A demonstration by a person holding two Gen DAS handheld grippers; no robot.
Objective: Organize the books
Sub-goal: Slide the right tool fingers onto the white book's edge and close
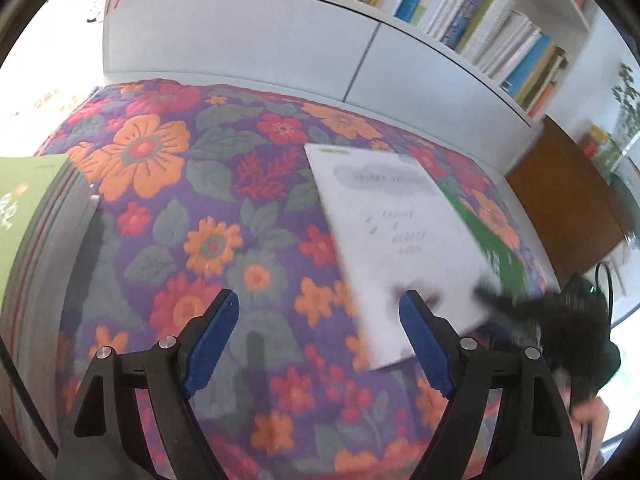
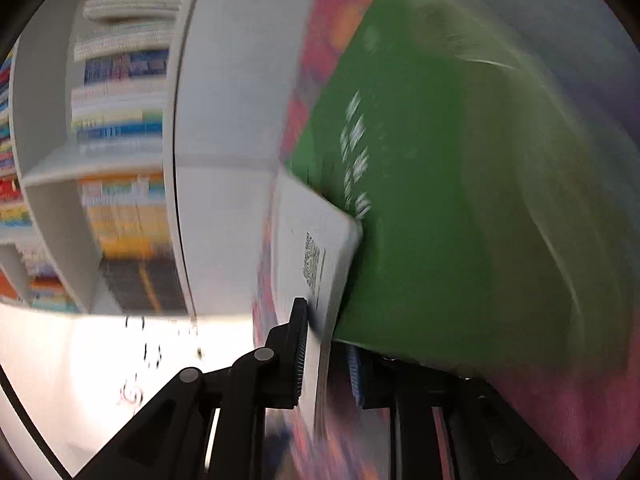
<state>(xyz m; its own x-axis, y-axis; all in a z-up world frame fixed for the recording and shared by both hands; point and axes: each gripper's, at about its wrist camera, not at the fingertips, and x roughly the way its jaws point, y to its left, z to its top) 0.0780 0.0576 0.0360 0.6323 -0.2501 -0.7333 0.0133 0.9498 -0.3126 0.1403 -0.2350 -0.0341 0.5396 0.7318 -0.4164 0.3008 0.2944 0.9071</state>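
Observation:
A white booklet (image 1: 394, 240) is held tilted above the flowered cloth (image 1: 224, 216), with a green book (image 1: 496, 240) under its right side. My right gripper (image 1: 520, 312) shows as a black blur at the booklet's lower right corner. In the right wrist view my right gripper (image 2: 326, 354) is shut on the white booklet (image 2: 316, 248), and the green book (image 2: 440, 220) lies next to it. My left gripper (image 1: 320, 320) is open and empty above the cloth, with its right finger in front of the booklet's near edge. A green-covered book stack (image 1: 24, 216) stands at the left.
A white bookcase (image 1: 304, 36) with a row of upright books (image 1: 472, 20) runs along the back. A brown wooden piece (image 1: 568, 200) stands at the right. The right wrist view shows the same shelves (image 2: 120, 120), blurred.

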